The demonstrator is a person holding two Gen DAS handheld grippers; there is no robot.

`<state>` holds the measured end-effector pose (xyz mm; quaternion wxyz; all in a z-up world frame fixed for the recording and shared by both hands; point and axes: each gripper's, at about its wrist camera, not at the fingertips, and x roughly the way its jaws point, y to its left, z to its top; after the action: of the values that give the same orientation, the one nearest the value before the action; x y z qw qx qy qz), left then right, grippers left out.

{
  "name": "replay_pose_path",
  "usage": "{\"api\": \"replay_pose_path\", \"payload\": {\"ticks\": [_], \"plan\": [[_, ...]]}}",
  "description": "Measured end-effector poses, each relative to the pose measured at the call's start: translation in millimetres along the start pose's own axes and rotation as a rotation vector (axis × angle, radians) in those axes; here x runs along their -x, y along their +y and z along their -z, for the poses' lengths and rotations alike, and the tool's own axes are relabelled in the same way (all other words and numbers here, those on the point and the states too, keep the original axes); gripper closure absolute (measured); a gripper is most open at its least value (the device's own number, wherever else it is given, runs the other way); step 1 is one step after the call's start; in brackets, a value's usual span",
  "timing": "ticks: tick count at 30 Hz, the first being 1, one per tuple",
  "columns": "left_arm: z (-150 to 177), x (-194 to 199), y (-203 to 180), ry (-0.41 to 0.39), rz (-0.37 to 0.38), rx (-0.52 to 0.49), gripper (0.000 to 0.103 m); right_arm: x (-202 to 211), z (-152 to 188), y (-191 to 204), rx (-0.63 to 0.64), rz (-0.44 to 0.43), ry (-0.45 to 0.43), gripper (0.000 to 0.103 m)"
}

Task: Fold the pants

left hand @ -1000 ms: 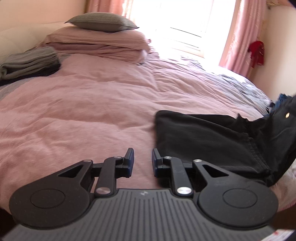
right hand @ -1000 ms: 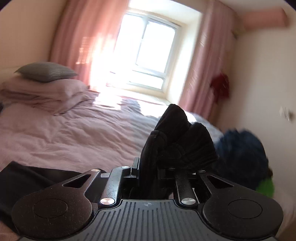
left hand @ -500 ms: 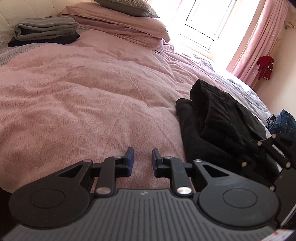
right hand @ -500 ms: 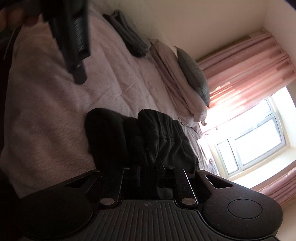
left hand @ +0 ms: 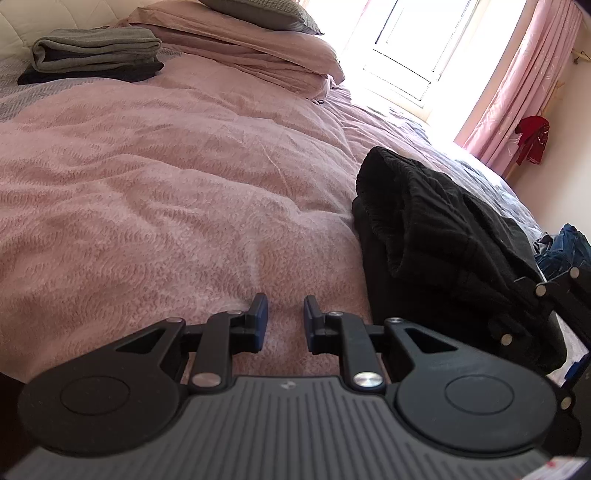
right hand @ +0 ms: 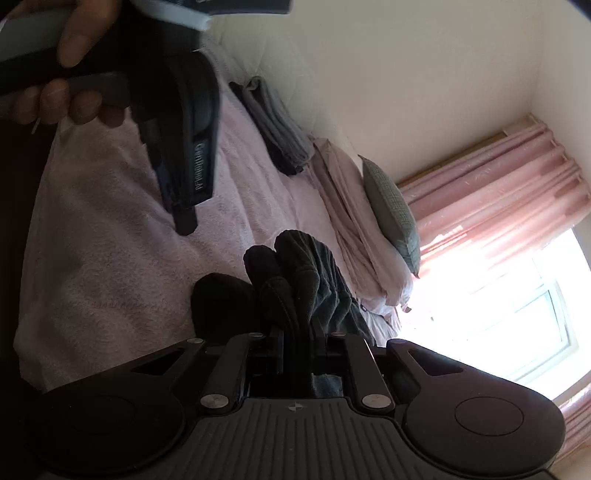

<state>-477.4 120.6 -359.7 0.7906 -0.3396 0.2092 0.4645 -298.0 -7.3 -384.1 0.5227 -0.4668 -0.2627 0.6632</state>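
The black pants (left hand: 443, 240) lie in a doubled-over heap on the right side of the pink duvet (left hand: 147, 184). Their ribbed waistband end curls on top. My right gripper (right hand: 297, 332) is shut on a bunch of the pants (right hand: 295, 273), rolled onto its side low over the bed. Its linkage shows at the right edge of the left wrist view as the right gripper (left hand: 546, 295), with the tips buried in cloth. My left gripper (left hand: 282, 306) hovers just left of the pants, open by a narrow gap with only duvet behind. A hand (right hand: 74, 55) holds the left gripper (right hand: 184, 177).
A folded stack of grey and dark clothes (left hand: 96, 51) sits at the far left by the headboard. Pink pillows (left hand: 258, 48) with a grey pillow (left hand: 258, 11) lie at the head. Blue denim (left hand: 565, 247) lies at the bed's right edge. Pink curtains (left hand: 517, 74) flank a bright window.
The right gripper has swung down and rolled over with the pants, laying the raised part onto the lower layer. The left gripper has dropped a little toward the duvet.
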Motion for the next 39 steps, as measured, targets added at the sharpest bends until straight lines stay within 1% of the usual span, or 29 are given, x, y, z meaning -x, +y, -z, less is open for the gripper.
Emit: {"api": "replay_pose_path", "payload": {"ticks": [2,4,5,6,7,8,10,12,14,15,16,17,19,21,22,24,26,29,31,33,34,35,38,39], "plan": [[0.3,-1.9,-2.4,0.001,-0.014,-0.002,0.087,-14.3,13.1,9.9,-0.014,-0.03,0.022,0.092],[0.1,-0.7,-5.3,0.006,-0.027,-0.007,0.087,-15.7,11.6,16.7,-0.008,0.007,0.033,0.088],[0.1,1.4,-7.0,0.005,-0.031,-0.013,0.087,-15.1,7.7,12.9,-0.037,0.008,0.047,0.084],[-0.5,2.8,-8.4,0.008,-0.036,-0.018,0.087,-14.7,4.0,4.8,-0.087,-0.003,0.065,0.081],[-1.3,4.8,-10.4,0.012,-0.045,-0.019,0.087,-12.3,1.2,-4.9,-0.139,-0.017,0.078,0.073],[-2.6,7.4,-12.8,0.008,-0.052,-0.023,0.087,-7.4,-0.2,-16.3,-0.2,-0.029,0.083,0.06],[-6.4,14.8,-21.1,-0.014,-0.061,-0.045,0.087,9.0,1.4,-43.5,-0.364,-0.044,0.061,0.043],[-11.4,26.2,-35.0,-0.054,-0.056,-0.084,0.087,32.6,9.8,-68.2,-0.518,-0.033,0.007,0.039],[-16.4,37.2,-51.4,-0.091,-0.018,-0.126,0.087,53.2,26.0,-89.6,-0.666,-0.009,0.0,0.04],[-19.1,42.5,-61.2,-0.111,0.008,-0.154,0.087,60.8,38.2,-100.3,-0.76,0.014,0.015,0.041],[-21.0,46.0,-70.5,-0.13,0.03,-0.184,0.087,65.5,51.5,-111.0,-0.854,0.029,0.049,0.055],[-22.8,48.2,-82.0,-0.146,0.052,-0.225,0.087,69.3,67.2,-121.5,-0.949,0.039,0.091,0.074],[-24.8,45.4,-101.7,-0.159,0.087,-0.298,0.087,70.9,97.4,-136.4,-1.09,0.063,0.18,0.081],[-25.9,33.9,-116.2,-0.146,0.092,-0.35,0.087,69.6,117.2,-143.4,-1.146,0.075,0.223,0.082],[-25.4,23.5,-121.2,-0.127,0.087,-0.376,0.085,68.0,125.3,-145.0,-1.175,0.07,0.235,0.082],[-20.9,-3.4,-124.4,-0.071,0.006,-0.418,0.085,70.3,150.8,-135.6,-1.259,0.019,0.297,0.082],[-14.4,-22.4,-118.8,-0.052,0.004,-0.432,0.085,73.4,167.0,-129.1,-1.304,-0.026,0.312,0.082],[-15.6,-20.1,-121.2,-0.047,-0.018,-0.436,0.085,74.6,169.6,-143.1,-1.326,-0.059,0.288,0.081],[-25.5,-11.5,-121.0,-0.046,-0.004,-0.41,0.085,75.6,178.4,-159.5,-1.386,-0.074,0.272,0.081],[-40.1,-5.3,-118.9,-0.07,0.015,-0.373,0.085,74.4,195.2,-175.3,-1.472,-0.053,0.237,0.076],[-51.1,-4.5,-116.5,-0.08,0.021,-0.352,0.084,72.0,204.4,-182.6,-1.514,-0.047,0.232,0.068],[-61.5,-7.0,-114.7,-0.086,0.018,-0.327,0.082,66.3,213.6,-189.6,-1.554,-0.042,0.237,0.064],[-94.8,-28.1,-108.9,-0.076,0.019,-0.255,0.078,43.5,239.5,-208.6,-1.648,-0.025,0.246,0.063],[-104.9,-38.4,-106.1,-0.056,0.022,-0.224,0.072,33.4,247.4,-213.9,-1.685,-0.029,0.247,0.063]]}}
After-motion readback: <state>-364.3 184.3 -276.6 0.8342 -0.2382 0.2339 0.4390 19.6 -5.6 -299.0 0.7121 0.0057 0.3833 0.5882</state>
